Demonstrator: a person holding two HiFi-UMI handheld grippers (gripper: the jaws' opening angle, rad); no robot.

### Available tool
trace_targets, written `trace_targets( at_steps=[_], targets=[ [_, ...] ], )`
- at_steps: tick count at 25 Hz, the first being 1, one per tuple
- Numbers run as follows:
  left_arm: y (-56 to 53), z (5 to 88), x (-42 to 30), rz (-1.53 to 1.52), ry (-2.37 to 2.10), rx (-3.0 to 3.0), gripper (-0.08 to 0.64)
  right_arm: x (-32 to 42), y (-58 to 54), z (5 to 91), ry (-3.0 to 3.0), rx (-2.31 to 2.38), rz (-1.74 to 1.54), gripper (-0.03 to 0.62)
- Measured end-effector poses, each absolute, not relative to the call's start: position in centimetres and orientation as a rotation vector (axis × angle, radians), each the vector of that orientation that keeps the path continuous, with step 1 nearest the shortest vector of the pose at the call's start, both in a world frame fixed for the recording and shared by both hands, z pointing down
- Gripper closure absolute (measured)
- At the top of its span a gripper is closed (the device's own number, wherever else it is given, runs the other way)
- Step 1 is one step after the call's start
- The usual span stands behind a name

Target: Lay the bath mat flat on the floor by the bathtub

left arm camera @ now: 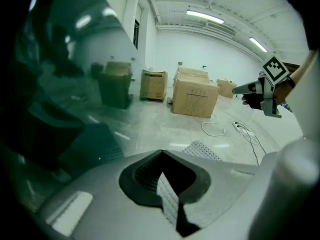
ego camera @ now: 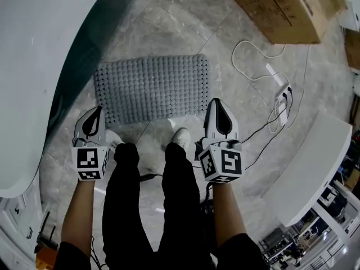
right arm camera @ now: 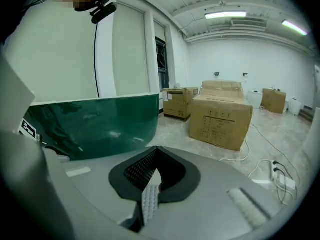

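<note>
The grey nubbed bath mat (ego camera: 151, 88) lies spread flat on the marble floor, its left edge beside the bathtub (ego camera: 39, 49), whose side is dark green. I stand at the mat's near edge. My left gripper (ego camera: 97, 112) hovers over the mat's near left corner, jaws shut and empty. Above the near right corner, my right gripper (ego camera: 216, 103) is also shut with nothing in it. A corner of the mat (left arm camera: 202, 150) shows past the shut left gripper (left arm camera: 162, 156). The right gripper view has the shut right gripper (right arm camera: 155, 154) and the green tub wall (right arm camera: 95, 121).
The person's shoes (ego camera: 180, 136) stand just short of the mat. A power strip (ego camera: 283, 97) with white and black cables lies to the right. Cardboard boxes (ego camera: 275, 7) sit at the far right. A white bench top (ego camera: 315, 167) stands at the near right.
</note>
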State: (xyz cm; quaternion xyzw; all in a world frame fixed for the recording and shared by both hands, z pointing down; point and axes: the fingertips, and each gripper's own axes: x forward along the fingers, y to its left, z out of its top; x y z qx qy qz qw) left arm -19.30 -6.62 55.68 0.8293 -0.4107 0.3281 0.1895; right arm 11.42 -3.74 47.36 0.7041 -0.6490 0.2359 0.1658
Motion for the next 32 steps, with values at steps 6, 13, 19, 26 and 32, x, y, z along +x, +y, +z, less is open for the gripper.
trace_targets(
  at_steps=[6,13,19,26,32],
  targets=[
    [-6.7,50.5,-17.0,0.903,-1.132,2.426,0.560,11.4,-3.4,42.7,-1.845,2.059,0.658,0.566],
    [-6.7,46.3,-15.1,0.868,-1.141,2.468,0.560,12.4,-2.2,39.2,-1.847,2.096,0.664,0.566],
    [-6.2,42.7,-13.6,0.854,-1.170,2.509,0.560,13.1,-1.4,36.3,-1.881,2.109,0.618,0.566],
    [-5.8,37.6,-11.6,0.797,-1.228,2.548,0.560,14.0,-0.8,32.6,-1.926,2.119,0.598,0.568],
    [-5.0,32.7,-9.9,0.743,-1.276,2.577,0.560,14.6,-0.8,28.1,-1.984,2.156,0.587,0.566]
  ],
)
